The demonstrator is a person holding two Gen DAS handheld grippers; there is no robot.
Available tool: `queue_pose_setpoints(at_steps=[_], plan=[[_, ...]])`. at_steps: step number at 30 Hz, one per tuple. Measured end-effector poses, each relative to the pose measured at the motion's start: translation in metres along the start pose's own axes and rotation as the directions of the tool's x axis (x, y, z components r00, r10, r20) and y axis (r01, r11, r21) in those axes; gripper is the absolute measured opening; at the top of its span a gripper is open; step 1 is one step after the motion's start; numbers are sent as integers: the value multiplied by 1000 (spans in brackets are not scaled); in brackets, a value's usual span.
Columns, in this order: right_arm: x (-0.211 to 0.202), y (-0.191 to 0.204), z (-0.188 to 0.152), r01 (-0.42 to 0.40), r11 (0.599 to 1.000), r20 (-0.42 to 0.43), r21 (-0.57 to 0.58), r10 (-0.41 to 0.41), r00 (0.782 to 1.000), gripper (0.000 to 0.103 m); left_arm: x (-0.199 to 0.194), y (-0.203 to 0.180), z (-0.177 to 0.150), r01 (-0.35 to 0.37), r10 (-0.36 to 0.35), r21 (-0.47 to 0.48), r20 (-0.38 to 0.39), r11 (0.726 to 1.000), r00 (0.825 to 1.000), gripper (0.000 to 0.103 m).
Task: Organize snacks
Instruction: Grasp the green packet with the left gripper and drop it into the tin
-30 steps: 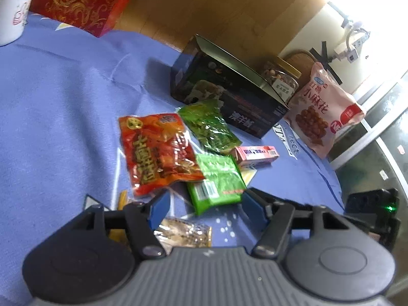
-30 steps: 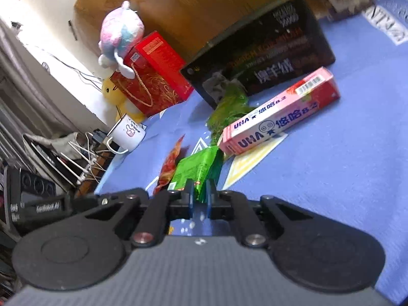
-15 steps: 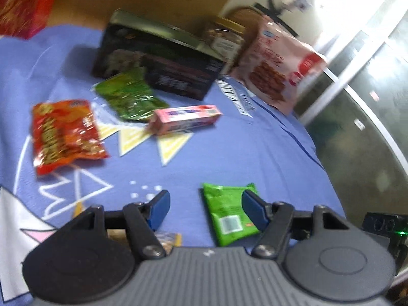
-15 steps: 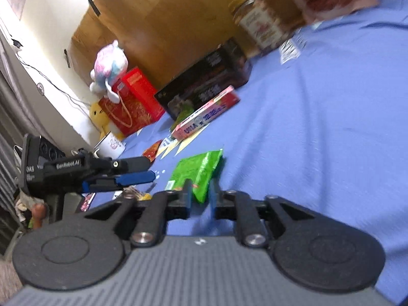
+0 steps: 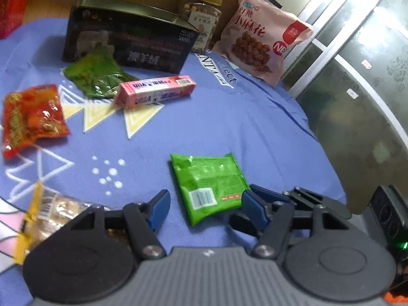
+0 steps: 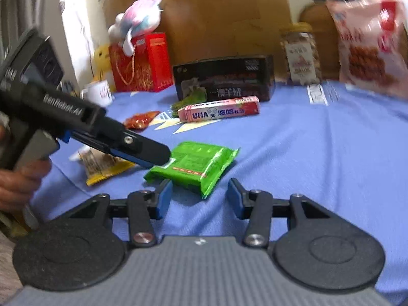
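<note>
A bright green snack packet lies flat on the blue cloth, apart from the other snacks. My right gripper sits just behind it. Its jaws are opening, the packet's near corner lies between them, and the pads do not press it. My left gripper reaches in from the left, jaws closing slightly around the packet's barcode end without gripping. Further back lie a pink box, a dark green packet and a red packet.
A black box, a nut jar and a big pink bag stand at the back. A yellow-edged packet lies near left. A red gift bag, a plush toy and a mug are far left. The table edge curves away at right.
The right gripper carried the green packet away from the pile to the near side, then opened and let it go. The left gripper swung over and now straddles the packet's end.
</note>
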State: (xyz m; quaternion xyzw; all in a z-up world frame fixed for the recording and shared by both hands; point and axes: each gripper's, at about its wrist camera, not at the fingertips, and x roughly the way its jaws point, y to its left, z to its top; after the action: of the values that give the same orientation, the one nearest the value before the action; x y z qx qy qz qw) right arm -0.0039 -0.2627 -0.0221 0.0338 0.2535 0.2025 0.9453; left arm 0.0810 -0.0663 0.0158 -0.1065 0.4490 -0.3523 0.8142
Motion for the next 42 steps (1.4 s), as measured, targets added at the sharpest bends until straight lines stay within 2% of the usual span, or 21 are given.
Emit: queue_pose_setpoints(at_steps=[1, 4, 7, 8, 14, 17, 23, 27, 33, 38, 40, 42], plan=[[3, 4, 0, 16, 999, 1, -37, -16, 1000, 51, 2, -2, 0, 2, -2, 10, -1, 1000, 1000, 61], [9, 13, -2, 54, 992, 15, -114, -53, 998, 52, 9, -4, 1, 19, -18, 13, -5, 1000, 1000, 51], [11, 11, 2, 59, 992, 14, -111, -58, 998, 49, 13, -7, 3, 10, -10, 22, -4, 1000, 1000, 46], [10, 14, 2, 65, 992, 15, -107, -63, 998, 45, 13, -6, 3, 11, -11, 19, -5, 1000, 1000, 44], [6, 15, 10, 59, 995, 24, -78, -57, 998, 44, 8, 1, 12, 60, -60, -14, -5, 998, 998, 41], [9, 15, 27, 66, 993, 61, -96, -60, 996, 43, 0, -1, 30, 56, -57, 14, 43, 998, 997, 41], [44, -3, 86, 71, 991, 157, -114, -53, 986, 43, -10, 8, 95, 23, -29, 42, 170, 999, 985, 42], [81, -18, 124, 70, 991, 194, -114, -47, 980, 43, -5, 23, 140, -33, 22, 42, 242, 999, 970, 42], [141, -31, 166, 72, 989, 179, -129, -49, 983, 43, 14, 55, 186, -117, 111, 3, 292, 993, 950, 43], [175, -32, 174, 131, 985, 147, -114, -114, 983, 45, 33, 66, 200, -266, 256, -6, 299, 964, 919, 44], [171, -33, 173, 116, 990, 146, -77, -103, 984, 44, 34, 67, 199, -328, 316, -12, 307, 945, 898, 45], [163, -32, 170, 97, 994, 158, -52, -88, 984, 44, 31, 69, 196, -344, 332, -19, 312, 939, 890, 46]])
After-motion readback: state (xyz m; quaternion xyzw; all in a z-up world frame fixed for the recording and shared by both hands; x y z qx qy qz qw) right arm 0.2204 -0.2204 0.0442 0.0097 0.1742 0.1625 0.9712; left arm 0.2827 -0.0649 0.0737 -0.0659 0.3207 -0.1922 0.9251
